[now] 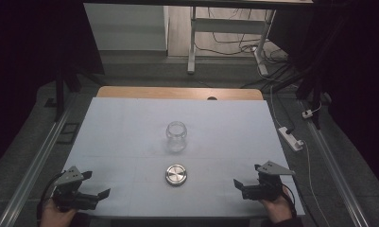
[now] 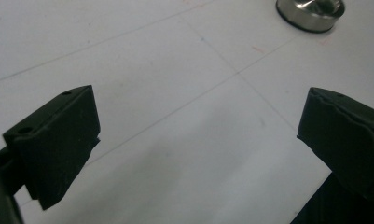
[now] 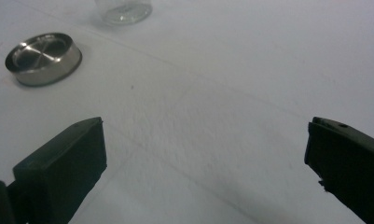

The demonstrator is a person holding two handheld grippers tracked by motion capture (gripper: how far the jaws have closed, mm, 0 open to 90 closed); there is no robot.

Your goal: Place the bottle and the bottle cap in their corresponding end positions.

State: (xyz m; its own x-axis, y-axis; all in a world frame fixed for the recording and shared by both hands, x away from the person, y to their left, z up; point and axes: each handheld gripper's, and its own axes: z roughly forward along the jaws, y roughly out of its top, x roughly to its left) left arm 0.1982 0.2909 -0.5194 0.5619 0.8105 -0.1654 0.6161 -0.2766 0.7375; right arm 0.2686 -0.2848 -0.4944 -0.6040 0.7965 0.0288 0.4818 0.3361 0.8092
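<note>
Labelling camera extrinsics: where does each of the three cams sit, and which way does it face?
High view: above the person's side, looking forward and down on the table; both hands, left gripper and right gripper show.
Left gripper view: on the left gripper, jaws wide, facing the metal lid.
Right gripper view: on the right gripper, facing lid and glass jar.
All three share the lid.
</note>
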